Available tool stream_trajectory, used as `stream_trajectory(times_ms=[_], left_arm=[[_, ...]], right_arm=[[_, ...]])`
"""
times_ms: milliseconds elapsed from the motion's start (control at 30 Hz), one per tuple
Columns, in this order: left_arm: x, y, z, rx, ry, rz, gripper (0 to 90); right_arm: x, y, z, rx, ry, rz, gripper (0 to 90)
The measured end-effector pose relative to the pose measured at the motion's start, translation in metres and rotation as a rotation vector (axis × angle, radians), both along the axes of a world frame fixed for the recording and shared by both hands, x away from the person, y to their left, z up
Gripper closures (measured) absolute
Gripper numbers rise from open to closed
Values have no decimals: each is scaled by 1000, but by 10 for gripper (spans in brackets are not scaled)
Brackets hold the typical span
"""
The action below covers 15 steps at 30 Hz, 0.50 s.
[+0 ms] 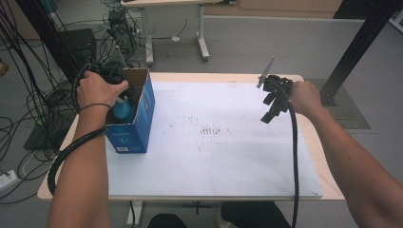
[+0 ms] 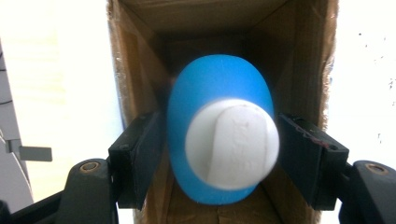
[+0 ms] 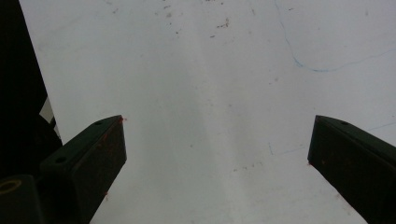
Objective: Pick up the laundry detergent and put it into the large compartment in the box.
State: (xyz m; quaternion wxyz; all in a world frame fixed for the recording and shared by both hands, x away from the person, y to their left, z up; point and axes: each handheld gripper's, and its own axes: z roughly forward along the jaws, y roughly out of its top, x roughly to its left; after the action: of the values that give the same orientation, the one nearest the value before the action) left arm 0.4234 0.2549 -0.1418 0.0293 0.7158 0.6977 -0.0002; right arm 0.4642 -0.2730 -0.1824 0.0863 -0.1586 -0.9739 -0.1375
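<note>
A lab or robotics workroom with a bare grey floor. Behind the left claw (image 1: 107,76), tangled black cables (image 1: 28,102) and electronic boxes (image 1: 78,45) crowd the floor. A black metal frame post (image 1: 359,45) rises beyond the right claw (image 1: 273,102). Below both claws, a white sheet (image 1: 214,142) covers the wooden counter (image 1: 328,178).

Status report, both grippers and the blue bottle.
Left gripper shut on blue plastic bottle with white cap, inside open blue cardboard box. Right gripper open, empty, over white table. Nothing blocking.
</note>
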Motion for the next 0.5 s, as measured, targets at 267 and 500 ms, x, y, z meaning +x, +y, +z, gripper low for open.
stream_trajectory(times_ms=[267, 500], left_arm=[[-6, -6, 21, 4, -19, -16, 276], [-11, -7, 36, -3, -32, -29, 224]], right_arm=[[-2, -2, 1, 22, -6, 2, 41], [-2, -2, 3, 24, -9, 6, 41]])
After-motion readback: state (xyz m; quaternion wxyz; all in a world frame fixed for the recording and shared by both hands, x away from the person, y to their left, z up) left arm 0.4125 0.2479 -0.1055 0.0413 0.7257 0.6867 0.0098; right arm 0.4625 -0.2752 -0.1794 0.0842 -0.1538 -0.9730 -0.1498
